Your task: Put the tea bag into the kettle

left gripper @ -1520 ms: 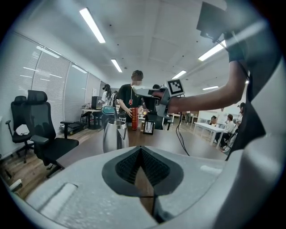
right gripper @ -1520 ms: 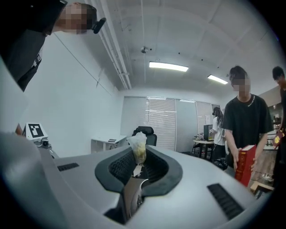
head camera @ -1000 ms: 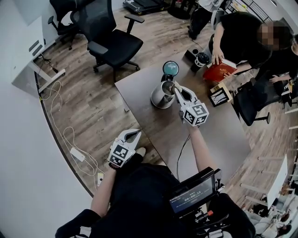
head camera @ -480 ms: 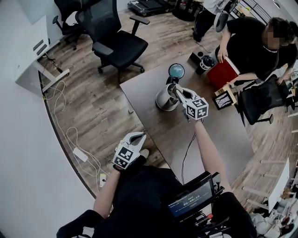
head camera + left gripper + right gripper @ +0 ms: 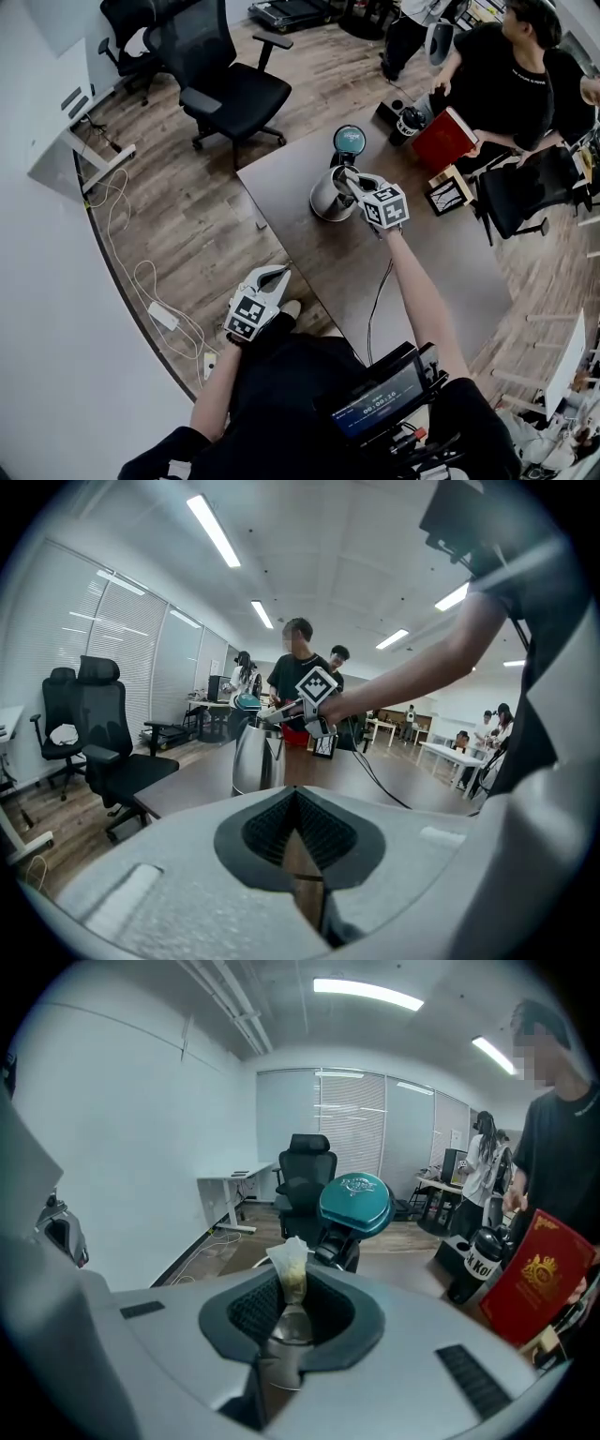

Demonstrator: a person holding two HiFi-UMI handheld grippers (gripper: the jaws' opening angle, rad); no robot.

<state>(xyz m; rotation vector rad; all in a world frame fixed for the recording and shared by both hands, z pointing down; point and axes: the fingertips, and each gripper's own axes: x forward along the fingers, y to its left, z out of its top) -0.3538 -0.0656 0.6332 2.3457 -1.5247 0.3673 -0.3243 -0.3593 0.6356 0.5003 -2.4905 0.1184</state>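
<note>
The steel kettle [image 5: 325,199] stands on the brown table [image 5: 422,272], its teal lid [image 5: 349,139] hinged open behind it. My right gripper [image 5: 346,175] hangs over the kettle's mouth, tilted down, shut on the tea bag. In the right gripper view the pale tea bag [image 5: 290,1267] sticks up between the pads of the right gripper [image 5: 287,1283], with the kettle's steel [image 5: 281,1333] below and the teal lid [image 5: 354,1206] just beyond. My left gripper [image 5: 274,274] hovers off the table's near-left edge, shut and empty. The left gripper [image 5: 296,801] faces the kettle [image 5: 258,758] from afar.
A person at the far side holds a red book [image 5: 443,139] beside a black bottle [image 5: 408,122] and a small picture frame [image 5: 442,195]. A black cable [image 5: 379,292] lies across the table. A black office chair [image 5: 225,84] and floor cables [image 5: 141,281] are at the left.
My right gripper has tipped downward and sunk toward the kettle's mouth with the tea bag. The left gripper has stayed put. The person at the back has lifted the red book.
</note>
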